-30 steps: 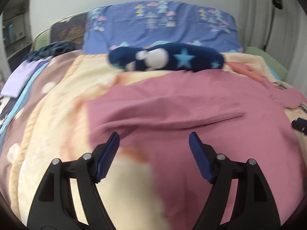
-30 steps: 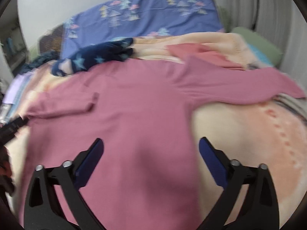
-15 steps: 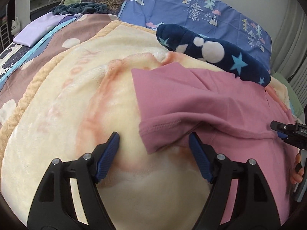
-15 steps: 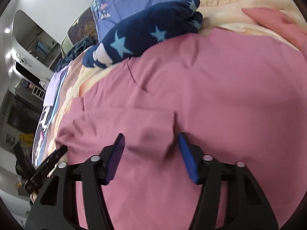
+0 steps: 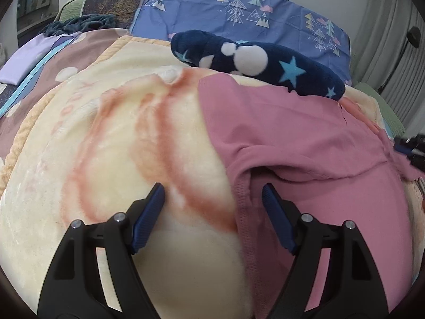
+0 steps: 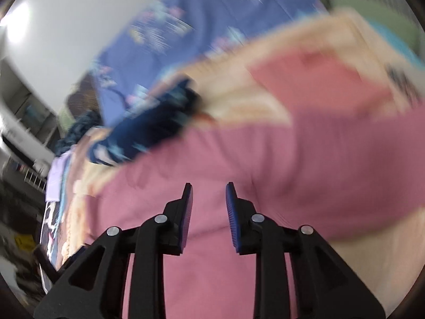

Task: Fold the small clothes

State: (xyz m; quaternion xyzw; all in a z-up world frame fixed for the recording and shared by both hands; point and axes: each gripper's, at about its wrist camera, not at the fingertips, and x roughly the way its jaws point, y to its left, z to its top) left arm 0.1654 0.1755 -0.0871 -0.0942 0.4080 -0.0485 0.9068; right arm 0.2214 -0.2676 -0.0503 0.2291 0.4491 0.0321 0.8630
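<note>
A pink long-sleeved shirt lies spread on a cream blanket; its left sleeve is folded over the body, and the cuff hem sits between my left fingers. My left gripper is open, low over the cuff edge. In the right wrist view, which is blurred by motion, the pink shirt fills the middle. My right gripper hovers over it with jaws narrowed to a small gap; nothing shows between them. The right gripper also shows at the right edge of the left wrist view.
A navy star-patterned fleece garment lies at the shirt's far side. A blue tree-print pillow stands behind it. A folded salmon garment lies far right. A lilac cloth lies at the left.
My left gripper moved closer to the sleeve cuff and stays open. My right gripper's jaws narrowed a lot, and it swung quickly, blurring its view.
</note>
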